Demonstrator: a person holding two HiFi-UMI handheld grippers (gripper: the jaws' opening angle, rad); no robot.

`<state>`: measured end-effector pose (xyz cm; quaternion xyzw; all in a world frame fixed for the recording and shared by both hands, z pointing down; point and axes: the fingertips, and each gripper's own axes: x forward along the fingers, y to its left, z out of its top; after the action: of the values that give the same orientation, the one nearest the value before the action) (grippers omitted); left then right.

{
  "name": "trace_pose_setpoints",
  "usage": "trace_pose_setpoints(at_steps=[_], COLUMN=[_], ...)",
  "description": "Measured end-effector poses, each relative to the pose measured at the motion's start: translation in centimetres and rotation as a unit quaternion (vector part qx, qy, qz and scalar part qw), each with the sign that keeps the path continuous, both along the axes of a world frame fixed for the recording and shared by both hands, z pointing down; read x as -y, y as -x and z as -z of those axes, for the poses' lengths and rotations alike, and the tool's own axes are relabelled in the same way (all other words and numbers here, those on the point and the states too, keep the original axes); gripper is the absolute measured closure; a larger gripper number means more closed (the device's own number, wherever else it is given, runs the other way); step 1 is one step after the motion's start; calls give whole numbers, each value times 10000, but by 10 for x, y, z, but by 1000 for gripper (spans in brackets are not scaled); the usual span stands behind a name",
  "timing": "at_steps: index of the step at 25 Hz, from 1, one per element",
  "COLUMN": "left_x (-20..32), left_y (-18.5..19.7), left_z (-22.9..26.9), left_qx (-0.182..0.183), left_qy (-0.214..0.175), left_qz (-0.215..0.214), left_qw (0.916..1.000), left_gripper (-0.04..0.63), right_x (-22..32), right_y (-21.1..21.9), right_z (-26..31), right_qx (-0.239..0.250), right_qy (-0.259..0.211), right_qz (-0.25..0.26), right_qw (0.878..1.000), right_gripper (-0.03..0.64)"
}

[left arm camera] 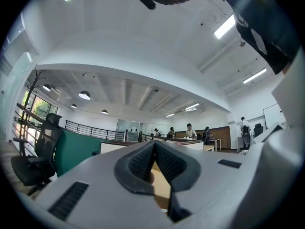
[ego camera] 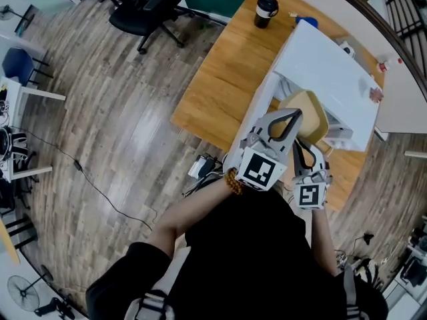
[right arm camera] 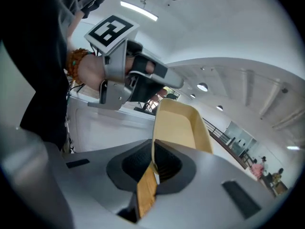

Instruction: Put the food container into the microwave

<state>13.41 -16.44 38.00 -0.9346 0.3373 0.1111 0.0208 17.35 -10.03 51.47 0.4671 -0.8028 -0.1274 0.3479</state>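
A tan food container (ego camera: 312, 114) hangs in front of the white microwave (ego camera: 330, 79) on the wooden table (ego camera: 223, 79). My right gripper (ego camera: 307, 147) is shut on the container's near rim. In the right gripper view the rim (right arm camera: 178, 123) runs up from between the pads of my right gripper (right arm camera: 153, 149). My left gripper (ego camera: 293, 114) sits just left of the container, jaws together with nothing between them. In its own view the left gripper (left arm camera: 153, 146) points slightly upward at the office ceiling. The left gripper (right arm camera: 162, 75) also shows above the container in the right gripper view.
A white panel (ego camera: 257, 115), seemingly the microwave's open door, stands at the table's near edge. A black coffee cup (ego camera: 265, 9) is at the table's far end. An office chair (ego camera: 143, 9) and floor cables (ego camera: 200, 167) lie to the left.
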Motion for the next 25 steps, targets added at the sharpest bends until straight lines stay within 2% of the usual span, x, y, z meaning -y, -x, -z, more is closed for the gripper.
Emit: trace_pose_setpoints(at_steps=[4,16,25], left_x=[1,0,5], left_y=[9,13,16], left_z=[-2,-6,-8], left_qx=[-13,-6,-40], left_qy=[16,106,172], left_qz=[48,77,70], left_qw=[10000,9999,9998], left_gripper=[574,574,575], right_x=[-9,-23,-18], right_y=[10,-1,6], right_z=[-27,-100,-112], right_qx=[38,-48,-62], right_qy=[210,1076,1225], right_qz=[62,-26,43], right_qw=[9998,9942,9924], right_gripper=[592,591,591])
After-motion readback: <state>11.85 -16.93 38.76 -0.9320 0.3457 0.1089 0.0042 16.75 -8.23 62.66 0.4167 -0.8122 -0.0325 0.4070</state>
